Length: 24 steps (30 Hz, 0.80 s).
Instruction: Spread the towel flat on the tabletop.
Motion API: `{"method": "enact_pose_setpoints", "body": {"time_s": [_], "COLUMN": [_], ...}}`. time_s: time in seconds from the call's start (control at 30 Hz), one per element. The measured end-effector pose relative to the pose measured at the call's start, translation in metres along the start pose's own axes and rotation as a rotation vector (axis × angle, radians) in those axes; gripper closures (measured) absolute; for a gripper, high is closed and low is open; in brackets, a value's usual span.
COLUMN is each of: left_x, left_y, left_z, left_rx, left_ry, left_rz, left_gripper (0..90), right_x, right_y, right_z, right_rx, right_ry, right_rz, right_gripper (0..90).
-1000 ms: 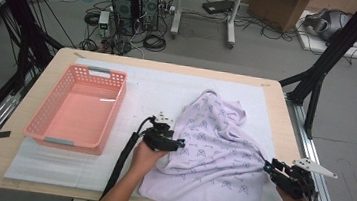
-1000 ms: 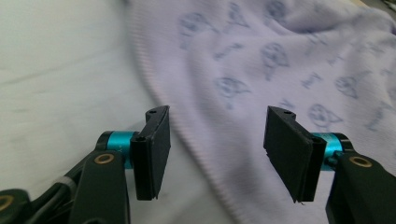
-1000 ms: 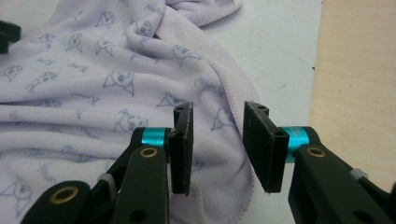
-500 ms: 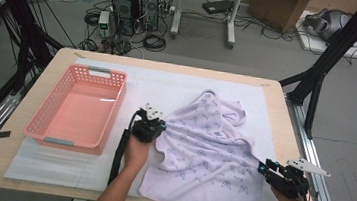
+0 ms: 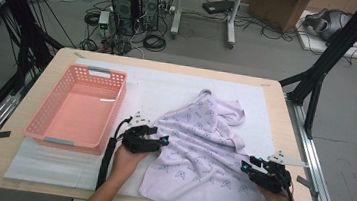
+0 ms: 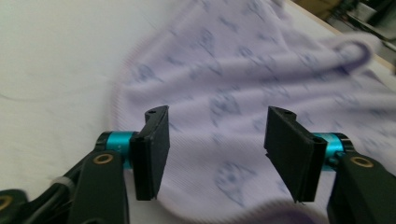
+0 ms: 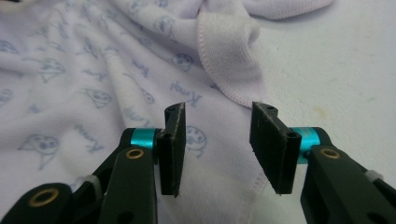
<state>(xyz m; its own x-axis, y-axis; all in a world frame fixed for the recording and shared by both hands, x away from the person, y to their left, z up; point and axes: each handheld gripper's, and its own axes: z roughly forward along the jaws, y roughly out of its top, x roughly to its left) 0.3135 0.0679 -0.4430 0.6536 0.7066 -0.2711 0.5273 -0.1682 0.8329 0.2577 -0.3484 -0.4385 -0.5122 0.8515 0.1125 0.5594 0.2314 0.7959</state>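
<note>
**Ana:** Cloth first: where does it lie?

**Ben:** The lilac towel [image 5: 201, 153], printed with small blue figures, is spread in loose folds over the right half of the white mat [image 5: 162, 89] that covers the wooden table [image 5: 292, 142]. Its near edge comes close to the table's front edge, and a rolled hem curls at its far end.

**Ana:** And the left gripper [image 5: 161, 141]?

**Ben:** It sits at the towel's left edge, just right of the pink basket [image 5: 80, 110]. In the left gripper view its jaws stand wide apart, and they have just been opening. The towel's curved edge [image 6: 219, 107] lies on the mat beyond and below them, with nothing pinched between the pads [image 6: 156, 149].

**Ana:** The right gripper [image 5: 247, 165]?

**Ben:** It is near the table's front right corner, at the towel's right side. In the right gripper view its jaws are moderately parted and have also just been opening. Towel fabric [image 7: 116, 93] lies under and between them, with a folded-over flap and its stitched hem just beyond the tips, but neither pad [image 7: 175, 149] presses on the cloth.

**Ana:** So neither one grips the towel?

**Ben:** No; both are parted over it, and it rests loose on the mat.

**Ana:** The basket?

**Ben:** It stands on the mat's left part, well apart from the right gripper.
</note>
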Motion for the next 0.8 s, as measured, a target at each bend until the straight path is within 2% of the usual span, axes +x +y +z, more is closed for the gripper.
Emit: {"method": "enact_pose_setpoints", "body": {"time_s": [0.1, 0.17, 0.2, 0.23, 0.27, 0.3, 0.33, 0.37, 0.4, 0.43, 0.47, 0.53, 0.6, 0.63, 0.67, 0.7, 0.73, 0.8], "left_x": [-0.009, -0.017, -0.022, -0.028, -0.034, -0.035, -0.034, -0.031, -0.027, -0.024, -0.020, -0.009, 0.000, 0.004, 0.008, 0.014, 0.019, 0.023], "left_y": [-0.004, -0.007, -0.008, -0.008, -0.009, -0.009, -0.007, -0.005, -0.003, -0.002, -0.001, 0.001, 0.003, 0.002, 0.002, 0.003, 0.004, 0.006], "left_z": [0.008, 0.016, 0.018, 0.019, 0.020, 0.020, 0.020, 0.019, 0.019, 0.018, 0.018, 0.016, 0.014, 0.014, 0.014, 0.013, 0.012, 0.011], "left_rx": [0.044, 0.092, 0.120, 0.131, 0.133, 0.132, 0.138, 0.144, 0.142, 0.137, 0.125, 0.099, 0.086, 0.071, 0.054, 0.062, 0.056, 0.037], "left_ry": [-0.016, -0.025, 0.007, 0.063, 0.132, 0.138, 0.146, 0.142, 0.134, 0.160, 0.181, 0.203, 0.229, 0.245, 0.280, 0.295, 0.301, 0.310], "left_rz": [0.010, 0.048, 0.102, 0.157, 0.216, 0.241, 0.232, 0.218, 0.184, 0.174, 0.171, 0.126, 0.115, 0.100, 0.086, 0.066, 0.034, 0.014], "left_gripper": [32.7, 32.9, 33.7, 35.9, 43.9, 56.0, 67.2, 83.9, 84.2, 84.7, 84.9, 85.2, 85.6, 85.6, 85.6, 85.7, 85.7, 85.6], "right_x": [0.003, 0.009, 0.012, 0.016, 0.016, 0.017, 0.016, 0.015, 0.014, 0.013, 0.011, 0.009, 0.006, 0.005, 0.004, 0.002, -0.001, -0.006], "right_y": [0.003, 0.005, 0.005, 0.007, 0.009, 0.011, 0.013, 0.015, 0.017, 0.019, 0.021, 0.025, 0.029, 0.031, 0.033, 0.035, 0.037, 0.040], "right_z": [0.012, 0.021, 0.026, 0.028, 0.031, 0.033, 0.035, 0.036, 0.039, 0.041, 0.044, 0.049, 0.054, 0.057, 0.060, 0.063, 0.066, 0.071], "right_rx": [0.039, 0.081, 0.092, 0.093, 0.099, 0.105, 0.102, 0.103, 0.102, 0.105, 0.103, 0.097, 0.090, 0.084, 0.079, 0.070, 0.064, 0.047], "right_ry": [0.004, 0.038, 0.034, 0.025, 0.020, 0.015, 0.013, 0.005, 0.005, 0.013, 0.017, 0.007, -0.024, -0.037, -0.049, -0.065, -0.079, -0.130], "right_rz": [-0.025, -0.052, -0.084, -0.110, -0.127, -0.133, -0.130, -0.123, -0.119, -0.115, -0.110, -0.106, -0.111, -0.113, -0.108, -0.105, -0.101, -0.086], "right_gripper": [52.2, 50.6, 49.3, 50.1, 52.6, 56.9, 64.0, 74.3, 83.3, 86.5, 87.0, 87.4, 87.7, 87.8, 87.9, 88.0, 88.1, 88.3]}}
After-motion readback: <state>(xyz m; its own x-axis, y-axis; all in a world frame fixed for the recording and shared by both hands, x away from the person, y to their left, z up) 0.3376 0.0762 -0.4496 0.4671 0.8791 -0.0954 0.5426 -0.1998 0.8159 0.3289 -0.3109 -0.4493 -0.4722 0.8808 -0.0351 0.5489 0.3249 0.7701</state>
